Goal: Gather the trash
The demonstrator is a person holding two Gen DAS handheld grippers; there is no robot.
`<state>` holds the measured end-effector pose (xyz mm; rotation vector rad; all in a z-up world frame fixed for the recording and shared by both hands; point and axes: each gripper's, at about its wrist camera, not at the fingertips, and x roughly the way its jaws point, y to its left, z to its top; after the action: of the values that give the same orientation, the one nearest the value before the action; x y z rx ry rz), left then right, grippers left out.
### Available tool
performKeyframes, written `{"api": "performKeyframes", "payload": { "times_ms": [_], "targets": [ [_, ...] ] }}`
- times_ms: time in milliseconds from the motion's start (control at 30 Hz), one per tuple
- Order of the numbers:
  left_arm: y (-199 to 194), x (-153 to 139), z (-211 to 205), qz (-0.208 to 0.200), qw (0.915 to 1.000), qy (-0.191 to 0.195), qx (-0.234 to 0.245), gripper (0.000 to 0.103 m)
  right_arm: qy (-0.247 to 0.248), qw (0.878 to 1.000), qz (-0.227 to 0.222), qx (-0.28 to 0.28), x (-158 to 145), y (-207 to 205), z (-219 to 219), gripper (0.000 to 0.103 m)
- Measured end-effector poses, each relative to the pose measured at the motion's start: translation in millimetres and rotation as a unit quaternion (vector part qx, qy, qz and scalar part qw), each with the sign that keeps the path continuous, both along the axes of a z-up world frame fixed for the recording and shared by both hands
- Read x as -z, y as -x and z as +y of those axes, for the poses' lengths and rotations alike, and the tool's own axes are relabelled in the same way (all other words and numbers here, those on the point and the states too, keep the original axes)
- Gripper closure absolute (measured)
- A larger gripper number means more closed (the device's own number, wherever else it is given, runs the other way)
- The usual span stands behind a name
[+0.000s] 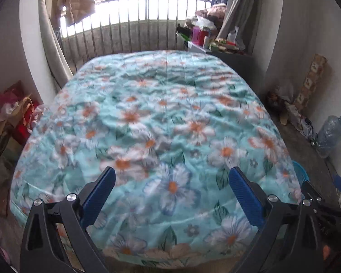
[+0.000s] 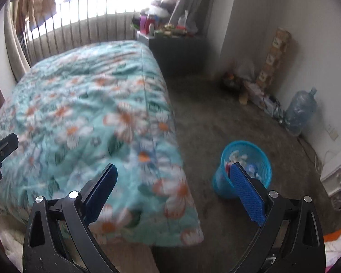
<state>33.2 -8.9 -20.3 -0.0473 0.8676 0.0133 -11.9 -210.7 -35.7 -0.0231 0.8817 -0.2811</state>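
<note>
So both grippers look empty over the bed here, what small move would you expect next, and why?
Probably a scan for more litter. Both the left hand-held gripper and the right hand-held gripper stand open with nothing between them, the floral quilt shows no trash, and the blue bin on the floor already holds scraps.

the left gripper (image 1: 171, 177) hangs wide open and empty over the floral bedspread (image 1: 161, 118) (railing (image 1: 134, 25) and bright window behind it).

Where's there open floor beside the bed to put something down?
Bare grey floor lies between the floral-quilted bed and the blue mesh wastebasket. It is crowded along the white wall by the clear plastic water jug.
</note>
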Motion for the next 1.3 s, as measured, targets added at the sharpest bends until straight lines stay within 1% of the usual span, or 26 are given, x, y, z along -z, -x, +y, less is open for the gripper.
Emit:
{"api": "performKeyframes", "payload": {
  "times_ms": [33,67,133,200,267,600,967,1300],
  "targets": [
    [0.2,7.4,-3.2,0.021,0.9997,0.002,0.009,0.005,0.005,1.000,0.009,0.005,3.4,5.9,5.2,0.008],
    [4.5,11.2,-9.0,0.034,0.9993,-0.002,0.015,0.005,0.013,1.000,0.017,0.012,7.5,11.4,5.8,0.008],
    [9.5,16.9,-18.6,0.044,0.9986,-0.016,0.026,0.005,0.024,0.999,0.025,0.022,11.1,22.1,3.5,0.008],
    [13.9,17.4,-26.4,0.046,0.9978,-0.031,0.036,0.005,0.030,0.999,0.030,0.032,7.4,29.4,0.8,0.008],
    [15.2,16.3,-32.5,0.047,0.9972,-0.037,0.044,0.005,0.036,0.998,0.030,0.035,1.4,30.2,1.8,0.008],
    [16.3,9.0,-48.0,0.041,0.9959,-0.051,0.063,0.005,0.040,0.998,0.019,0.048,-0.7,31.0,-7.4,0.008],
    [17.9,9.6,-51.4,0.042,0.9958,-0.044,0.068,0.005,0.043,0.998,0.014,0.046,-2.6,32.3,-5.8,0.008],
    [18.2,9.9,-47.7,0.048,0.9962,-0.039,0.061,0.005,0.049,0.998,0.011,0.043,-5.8,30.5,-2.3,0.008]
  ]
}}
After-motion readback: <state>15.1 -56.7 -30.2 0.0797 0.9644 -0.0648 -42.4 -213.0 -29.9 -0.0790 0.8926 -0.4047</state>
